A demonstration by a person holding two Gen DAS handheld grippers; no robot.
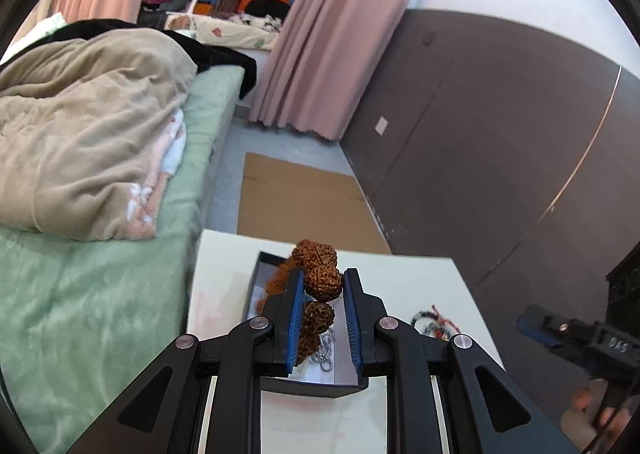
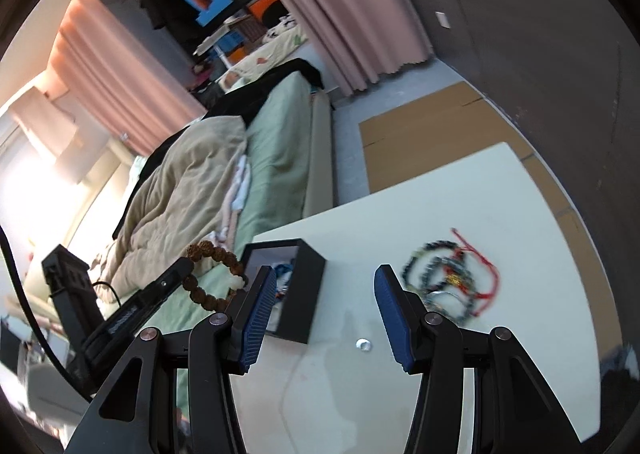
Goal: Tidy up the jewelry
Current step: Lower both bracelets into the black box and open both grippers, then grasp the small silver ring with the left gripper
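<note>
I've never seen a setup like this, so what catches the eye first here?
The left gripper holds a bracelet of knobbly brown beads above an open black box on the white table. The right gripper hangs open near a tangle of bracelets with red cord.

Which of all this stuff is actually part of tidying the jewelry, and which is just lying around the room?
Part of the job:
- brown bead bracelet, held in the left claw
- black box
- tangled bracelets on the white table
- right claw, open and empty

Just lying about:
- beige blanket on the green bed
- pink curtains
- cardboard on the floor
</note>
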